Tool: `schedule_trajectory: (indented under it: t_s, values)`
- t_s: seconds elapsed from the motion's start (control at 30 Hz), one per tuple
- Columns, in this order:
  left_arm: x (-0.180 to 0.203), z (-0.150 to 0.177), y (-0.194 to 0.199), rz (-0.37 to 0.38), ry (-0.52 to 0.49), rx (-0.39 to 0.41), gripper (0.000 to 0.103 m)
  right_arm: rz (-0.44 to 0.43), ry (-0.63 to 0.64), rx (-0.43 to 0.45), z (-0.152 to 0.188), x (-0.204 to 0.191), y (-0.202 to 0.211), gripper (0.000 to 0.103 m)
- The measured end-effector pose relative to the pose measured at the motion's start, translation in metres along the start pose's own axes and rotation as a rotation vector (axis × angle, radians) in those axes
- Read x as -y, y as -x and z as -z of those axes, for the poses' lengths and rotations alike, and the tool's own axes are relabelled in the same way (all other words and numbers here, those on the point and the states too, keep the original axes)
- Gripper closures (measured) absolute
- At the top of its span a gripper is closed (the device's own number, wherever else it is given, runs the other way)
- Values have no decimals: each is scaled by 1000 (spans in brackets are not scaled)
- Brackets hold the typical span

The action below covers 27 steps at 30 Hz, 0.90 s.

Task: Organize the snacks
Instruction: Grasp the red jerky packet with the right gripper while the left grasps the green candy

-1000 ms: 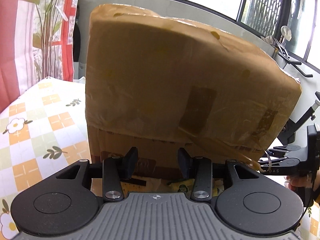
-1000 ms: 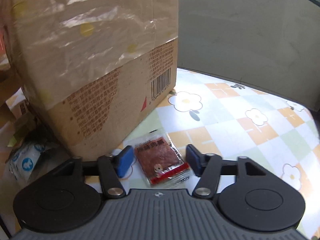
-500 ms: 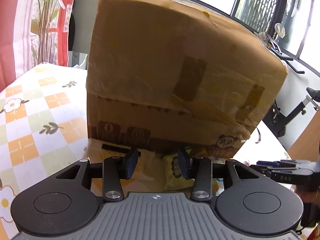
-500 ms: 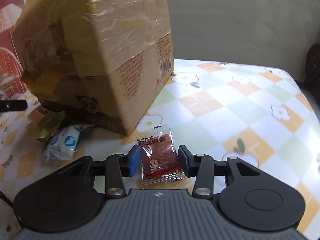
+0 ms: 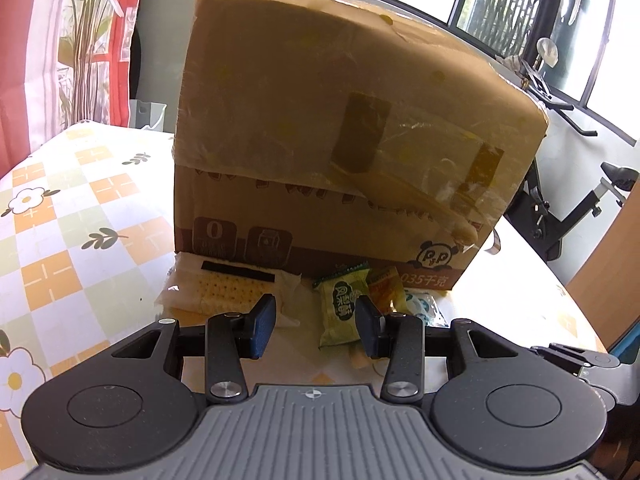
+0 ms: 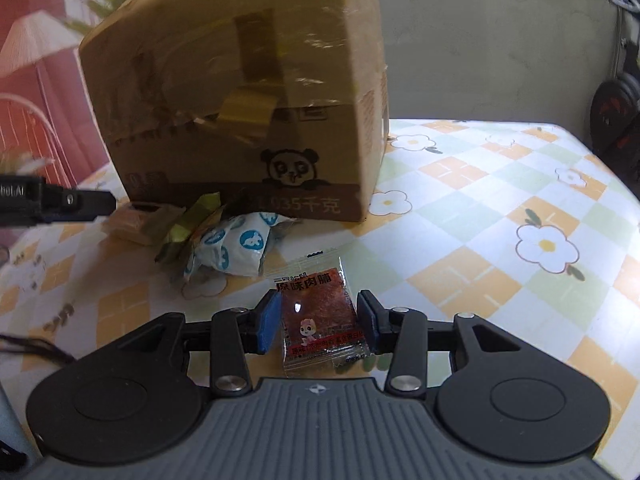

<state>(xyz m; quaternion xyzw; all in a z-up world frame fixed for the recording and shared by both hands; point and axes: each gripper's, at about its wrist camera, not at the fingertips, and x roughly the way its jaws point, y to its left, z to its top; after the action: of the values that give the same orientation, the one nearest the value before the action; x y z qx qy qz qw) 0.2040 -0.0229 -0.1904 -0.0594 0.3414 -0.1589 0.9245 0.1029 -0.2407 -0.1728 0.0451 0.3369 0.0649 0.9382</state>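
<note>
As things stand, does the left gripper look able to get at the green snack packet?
Probably yes. The green snack packet lies flat on the table in front of the cardboard box, just ahead of the empty left gripper, with nothing covering it.

A table covered in a checked cloth (image 6: 472,216) with flower prints carries a taped cardboard box (image 5: 340,128) standing upright. Along the box's foot lie a cracker packet (image 5: 228,292), a green snack packet (image 5: 342,306), an orange packet (image 5: 386,286) and a blue-and-white packet (image 6: 236,248).
</note>
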Motion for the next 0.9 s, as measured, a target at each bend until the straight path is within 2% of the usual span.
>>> schedule_trajectory:
  t_s: [0.23, 0.6, 0.9]
  values:
    - [2, 3, -17, 6, 0, -45, 57, -12, -11, 12, 3, 2, 0, 58]
    - [20, -13, -59, 19, -74, -65, 57, -20, -27, 21, 3, 4, -1, 58]
    - [18, 1, -80, -6, -51, -102, 57, -20, -28, 22, 3, 4, -1, 58]
